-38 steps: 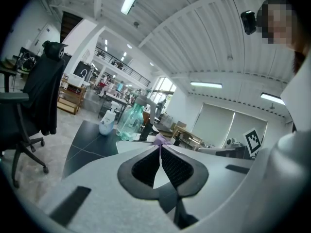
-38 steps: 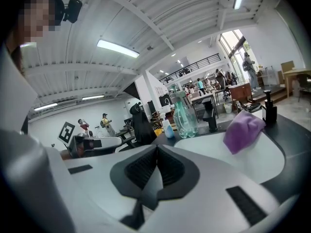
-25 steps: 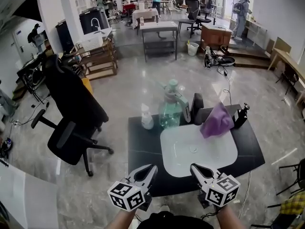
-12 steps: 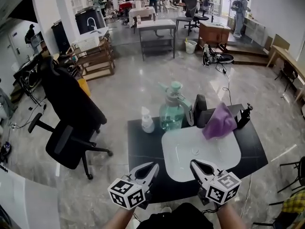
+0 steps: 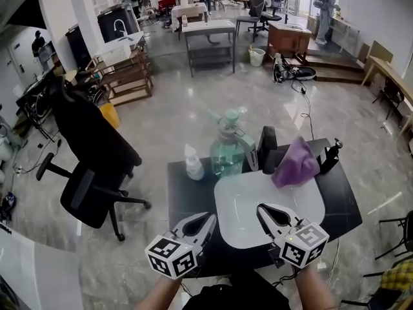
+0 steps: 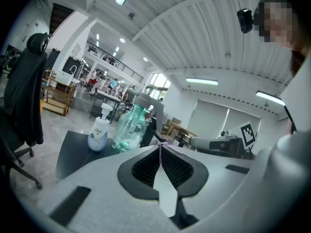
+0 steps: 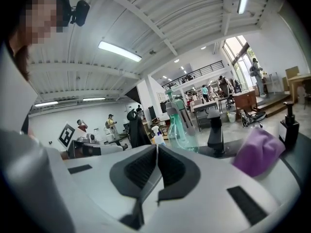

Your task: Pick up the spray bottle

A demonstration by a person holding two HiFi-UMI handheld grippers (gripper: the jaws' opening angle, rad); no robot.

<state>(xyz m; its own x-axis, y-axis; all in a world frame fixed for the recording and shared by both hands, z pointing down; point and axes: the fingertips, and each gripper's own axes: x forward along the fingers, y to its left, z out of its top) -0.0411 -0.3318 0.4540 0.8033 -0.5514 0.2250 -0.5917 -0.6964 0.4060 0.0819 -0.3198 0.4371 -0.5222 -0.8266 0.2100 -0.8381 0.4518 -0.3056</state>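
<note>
The spray bottle [image 5: 228, 151], clear green with a grey trigger head, stands upright on the black counter [image 5: 187, 199] behind the white basin [image 5: 245, 219]. It also shows ahead in the left gripper view as the spray bottle [image 6: 129, 128] and in the right gripper view as the spray bottle [image 7: 179, 122]. My left gripper [image 5: 208, 219] is shut and empty at the counter's near edge. My right gripper [image 5: 261, 209] is shut and empty over the basin's near rim. Both are well short of the bottle.
A small white pump bottle [image 5: 192, 163] stands left of the spray bottle. A black faucet [image 5: 266, 144], a purple cloth [image 5: 296, 163] and a black dispenser [image 5: 330, 155] lie to its right. A black office chair [image 5: 90, 154] stands left of the counter.
Both grippers have moved forward toward the basin and the counter, still shut. The bottles and cloth have not moved on the counter.
</note>
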